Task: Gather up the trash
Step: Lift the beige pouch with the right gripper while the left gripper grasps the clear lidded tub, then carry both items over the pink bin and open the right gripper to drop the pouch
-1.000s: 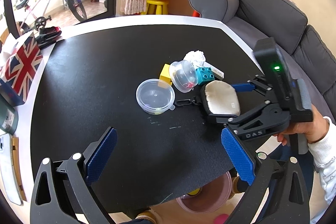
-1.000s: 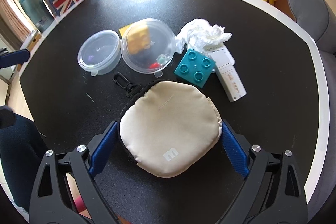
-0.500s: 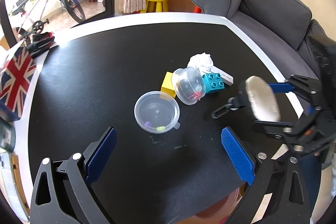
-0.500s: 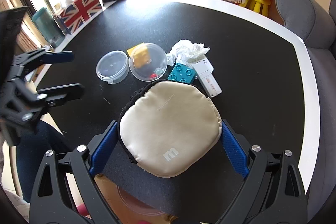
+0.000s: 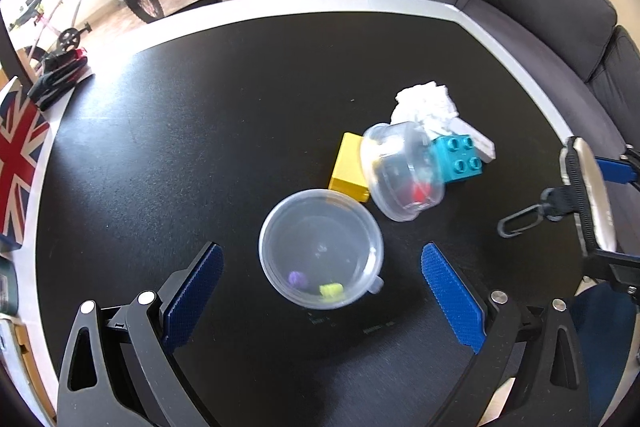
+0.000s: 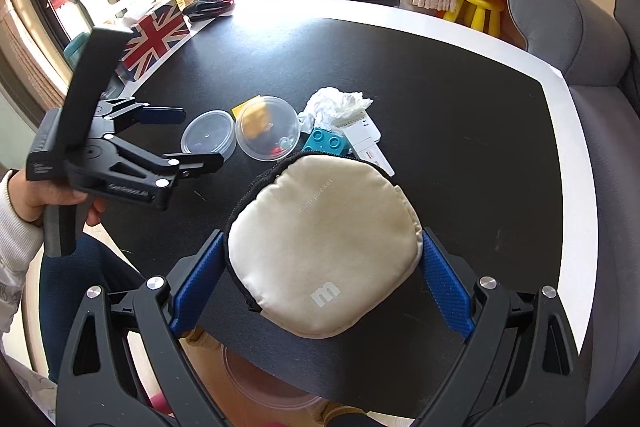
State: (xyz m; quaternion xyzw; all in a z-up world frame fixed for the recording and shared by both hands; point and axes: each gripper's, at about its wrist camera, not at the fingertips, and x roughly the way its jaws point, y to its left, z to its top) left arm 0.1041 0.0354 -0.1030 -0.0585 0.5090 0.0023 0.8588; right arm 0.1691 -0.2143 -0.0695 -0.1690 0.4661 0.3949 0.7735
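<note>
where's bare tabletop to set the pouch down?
Bare black table lies right of the tissue and white kit, out to the white rim, and also beyond the clutter. Crowded: containers, blocks, with the left gripper over them. Right gripper holds the pouch.

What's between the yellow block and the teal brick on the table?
The tipped clear container lies between the yellow block and the teal brick, leaning over both. The left wrist view shows it best.

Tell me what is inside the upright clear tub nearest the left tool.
The tub holds two small bits, one purple and one yellow-green, against its near wall. Nothing covers it; what they are is too small to tell.
</note>
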